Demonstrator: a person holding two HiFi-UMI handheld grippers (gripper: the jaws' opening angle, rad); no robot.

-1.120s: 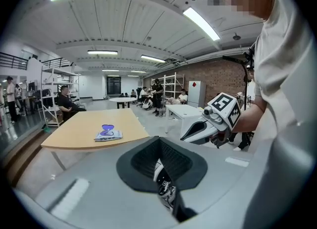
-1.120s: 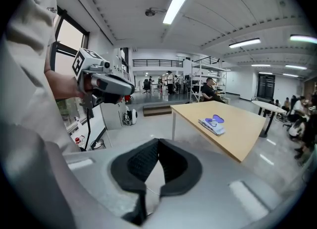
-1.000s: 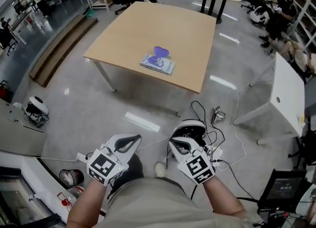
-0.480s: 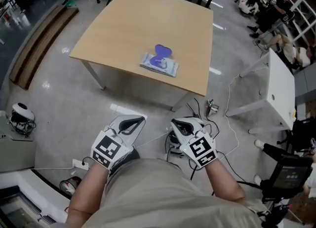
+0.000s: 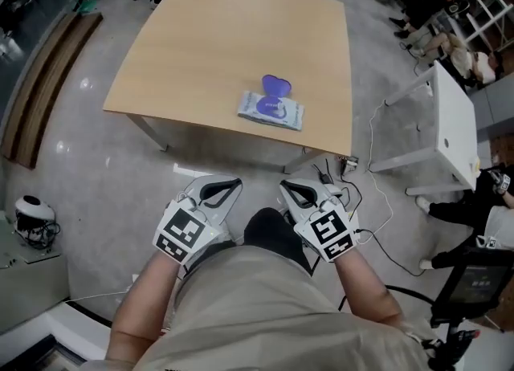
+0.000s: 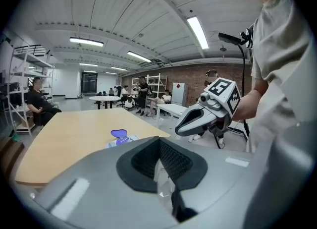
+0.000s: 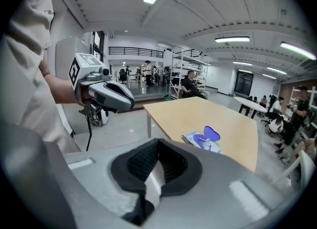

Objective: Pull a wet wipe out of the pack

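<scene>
Lying flat on the tan table (image 5: 233, 32), toward its near right corner: wet wipe pack (image 5: 271, 111), a soft film pouch with pale blue-white print. Purple lid (image 5: 277, 87) is flipped up and stands open on the pack's far side. Whether a wipe tip pokes out of the opening is too small to tell.

Handling, judged: pack is light and squashy, and the film is probably slick. It will likely lift or slide with the wipe unless pinned. The wipe itself should be thin, damp and limp, and it may tear if jerked. Best hold: one tong presses the pack body beside the opening; the other pinches the wipe fold at the opening and draws it straight up, slowly.

Left gripper (image 5: 218, 191): jaws together, pads meeting, nothing between them. Right gripper (image 5: 299, 193): likewise closed and empty. Both sit low in front of the person's body, side by side above the floor, well short of the table edge, noses toward the pack. Neither touches anything. Both need opening before contact.
</scene>
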